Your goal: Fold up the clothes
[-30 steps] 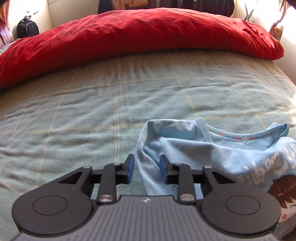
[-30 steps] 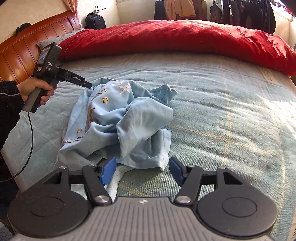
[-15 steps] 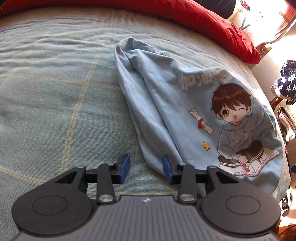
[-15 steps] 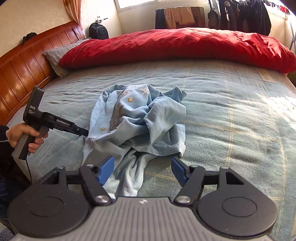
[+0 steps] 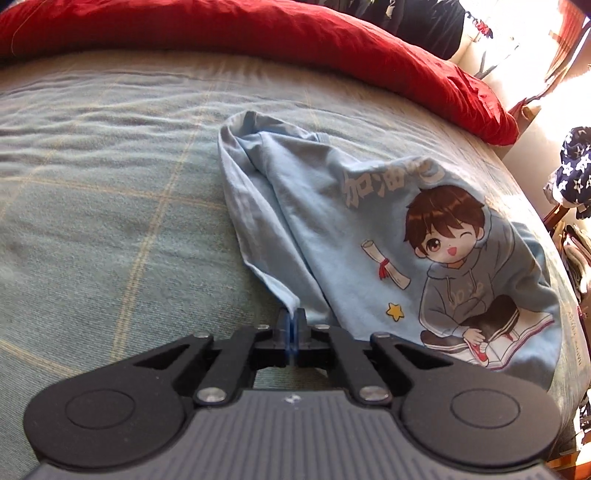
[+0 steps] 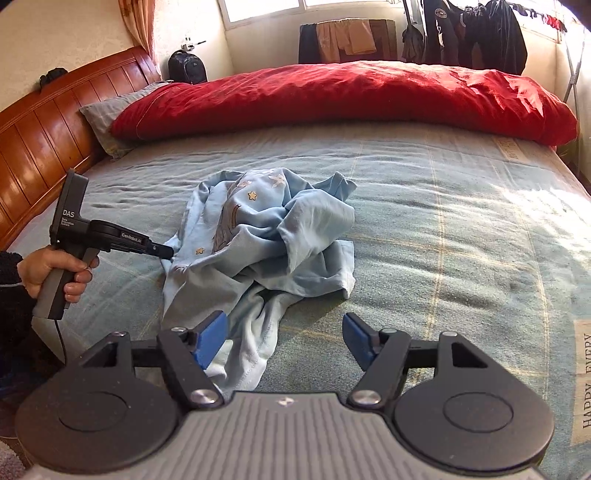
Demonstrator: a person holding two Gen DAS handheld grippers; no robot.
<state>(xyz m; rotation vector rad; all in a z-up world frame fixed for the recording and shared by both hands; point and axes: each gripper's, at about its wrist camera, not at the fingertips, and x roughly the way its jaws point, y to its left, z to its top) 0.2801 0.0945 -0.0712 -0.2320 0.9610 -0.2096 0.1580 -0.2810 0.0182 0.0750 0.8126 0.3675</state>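
— Where is the shirt, and what have you got of it?

— The light blue shirt (image 5: 332,229) lies crumpled on the grey-green checked blanket (image 5: 110,206), filling the centre and right of my left wrist view, its cartoon print of a seated child facing up. My left gripper (image 5: 294,325) at the bottom centre is clamped on a thin corner of the fabric — the blue pads are pressed together with the cloth pinched between them.

— And your other hand?

— In the right wrist view my right gripper (image 6: 282,341) sits at the bottom of the frame with its jaws spread wide. A strip of the shirt (image 6: 266,236) runs down between the blue pads (image 6: 210,338), touching the left-hand one; the other pad has only blanket (image 6: 443,221) beside it. At the left of that frame my left hand (image 6: 55,269) holds the left gripper's handle, and its tip meets the shirt's left edge.

— What lies beyond?

— A red duvet (image 6: 332,96) stretches across the top of both views, with a wooden headboard (image 6: 48,122) in the upper left and dark clothes hanging (image 6: 472,33) at the upper right.
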